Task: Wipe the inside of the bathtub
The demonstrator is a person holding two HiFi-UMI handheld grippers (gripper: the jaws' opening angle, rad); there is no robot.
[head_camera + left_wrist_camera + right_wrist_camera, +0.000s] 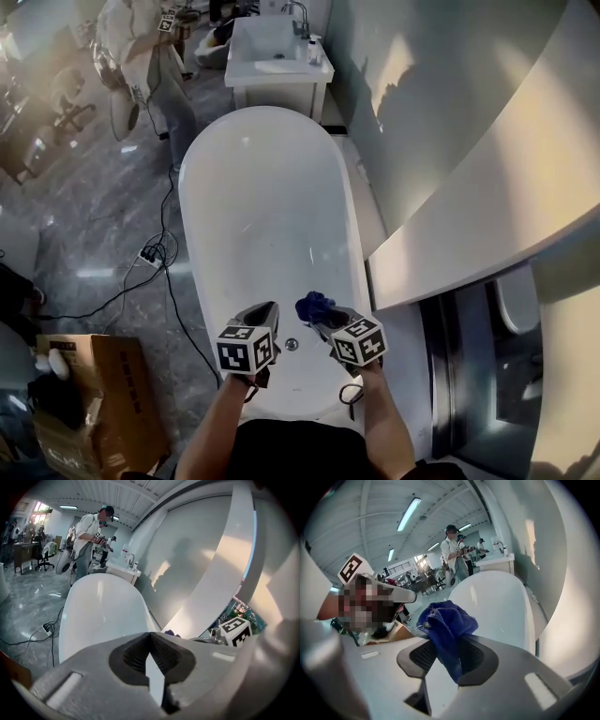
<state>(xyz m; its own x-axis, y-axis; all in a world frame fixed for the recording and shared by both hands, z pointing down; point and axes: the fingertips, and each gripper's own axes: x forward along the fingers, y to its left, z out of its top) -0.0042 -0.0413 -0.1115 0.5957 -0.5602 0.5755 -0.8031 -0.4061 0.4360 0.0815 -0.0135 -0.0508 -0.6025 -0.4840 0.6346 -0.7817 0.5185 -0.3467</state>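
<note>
The tub (262, 216) is a glossy white oval running from 6 to 12 o'clock in the head view, with its drain (292, 344) near the 6 o'clock end. Both claws hang over that end. The right claw (323, 321) is clamped on a crumpled blue cloth (446, 625) that bunches above its jaws. At its 9 o'clock, the left claw (151, 638) is closed tip to tip and empty.

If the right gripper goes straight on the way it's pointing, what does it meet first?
Probably the inside of the bathtub, with the blue cloth in its jaws touching first; depth is unclear.
</note>
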